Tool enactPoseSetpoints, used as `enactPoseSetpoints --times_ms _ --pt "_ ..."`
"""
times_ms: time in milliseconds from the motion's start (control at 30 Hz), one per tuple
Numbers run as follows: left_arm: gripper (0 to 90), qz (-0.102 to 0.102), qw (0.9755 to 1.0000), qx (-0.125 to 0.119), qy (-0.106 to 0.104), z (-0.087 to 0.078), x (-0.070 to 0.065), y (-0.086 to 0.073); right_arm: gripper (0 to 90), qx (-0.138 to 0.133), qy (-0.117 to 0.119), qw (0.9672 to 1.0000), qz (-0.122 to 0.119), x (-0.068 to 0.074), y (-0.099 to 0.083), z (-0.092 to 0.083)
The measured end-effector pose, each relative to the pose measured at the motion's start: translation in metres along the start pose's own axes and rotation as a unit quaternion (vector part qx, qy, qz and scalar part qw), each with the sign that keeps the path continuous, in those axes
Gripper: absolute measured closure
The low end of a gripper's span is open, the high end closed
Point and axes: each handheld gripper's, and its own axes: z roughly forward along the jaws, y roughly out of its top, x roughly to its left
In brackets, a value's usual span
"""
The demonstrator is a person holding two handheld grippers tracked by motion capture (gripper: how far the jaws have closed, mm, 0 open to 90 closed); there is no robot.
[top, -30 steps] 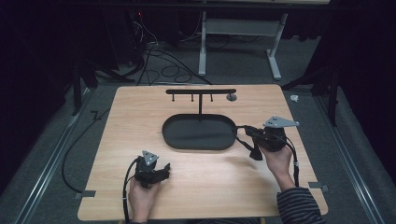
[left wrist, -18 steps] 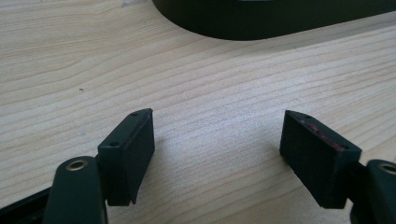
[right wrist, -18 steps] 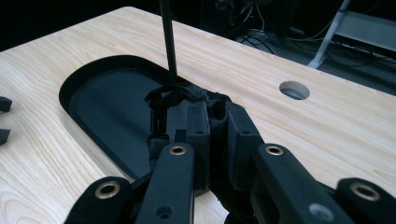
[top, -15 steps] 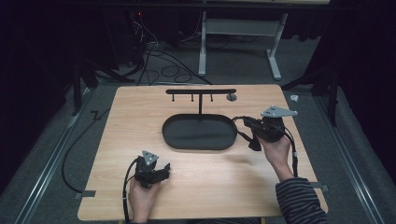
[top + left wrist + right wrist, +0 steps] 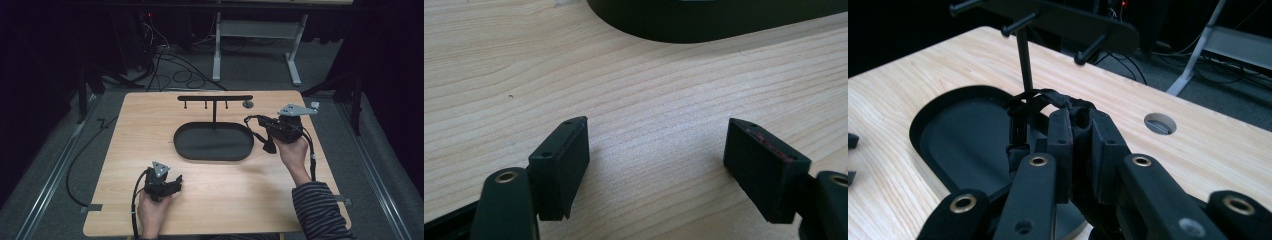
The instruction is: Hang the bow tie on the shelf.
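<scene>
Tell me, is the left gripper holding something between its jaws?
No, in the left gripper view the left gripper has its jaws wide apart, with just bare wooden table between them.

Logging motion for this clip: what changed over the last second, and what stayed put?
The right gripper, shut on a black strap, has moved away from the person, toward the stand's crossbar, carrying the strap beside the black tray. The left gripper stayed open, resting on the table; the tray and stand did not move.

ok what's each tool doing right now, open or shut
Left tool: open, nothing between its jaws, low over the table.
Right tool: shut on a black strap, beside the tray.
</scene>
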Motion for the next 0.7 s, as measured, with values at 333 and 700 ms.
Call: enactPoseSetpoints --times_ms 333,700 --pt "27.0 0.000 1.0000 -0.001 0.000 0.000 0.000 0.000 83.0 -0.007 -0.001 1.0000 0.001 0.000 0.015 0.005" --pt "26.9 0.000 1.0000 -0.001 0.000 0.000 0.000 0.000 83.0 -0.010 -0.005 0.9999 0.000 -0.002 0.028 0.011"
